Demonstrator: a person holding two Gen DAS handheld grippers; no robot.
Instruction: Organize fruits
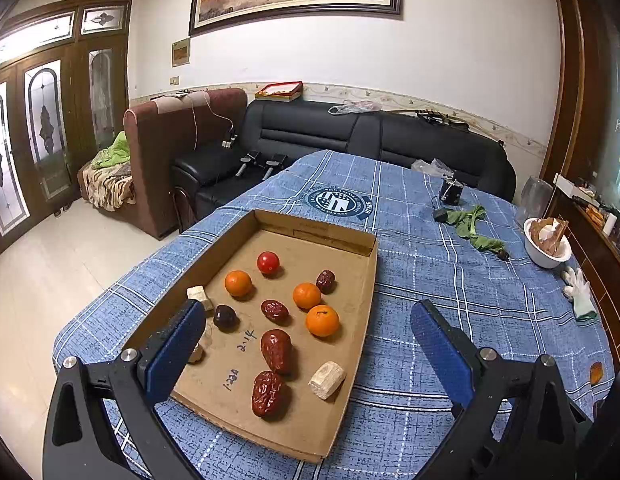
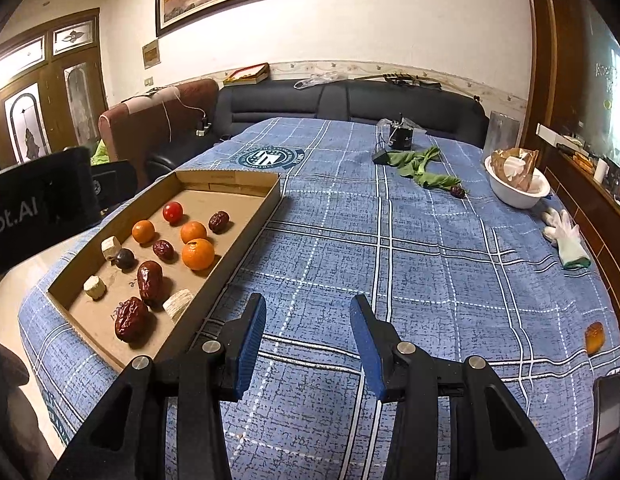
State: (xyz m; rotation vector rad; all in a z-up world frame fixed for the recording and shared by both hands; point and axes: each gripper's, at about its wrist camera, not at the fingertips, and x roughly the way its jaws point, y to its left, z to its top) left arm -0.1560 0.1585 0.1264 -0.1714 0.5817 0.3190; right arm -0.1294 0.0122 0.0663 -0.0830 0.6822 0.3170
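Fruit lies scattered in a shallow cardboard tray (image 1: pixel 352 240) on a worktop (image 1: pixel 450 320) covered with a blue plaid cloth. Inside the tray are three small oranges (image 1: pixel 322 321), one red cherry tomato (image 1: pixel 268 262), several wrinkled red dates (image 1: pixel 276 351), one darker round fruit (image 1: pixel 225 317) and a few pale, chunky cut pieces (image 1: pixel 327 380). Nothing in the tray is stacked; the pieces lie apart or just beside one another.

Left tongs (image 1: pixel 305 344) hang above the near end of the tray with their blue pads spread wide and nothing between them. Right tongs (image 2: pixel 307 344) hover over bare cloth just right of the tray, partly spread, also holding nothing.

Farther along the worktop, well apart from the tray, lie green leafy stalks (image 2: pixel 422 168) with a single dark date (image 2: pixel 457 191) touching their end, a white bowl (image 2: pixel 518 196) with brown paper in it, a white glove (image 2: pixel 566 236) and a small orange-brown piece (image 2: pixel 594 337) near the right edge. A black sofa (image 1: pixel 350 132) stands beyond the worktop.
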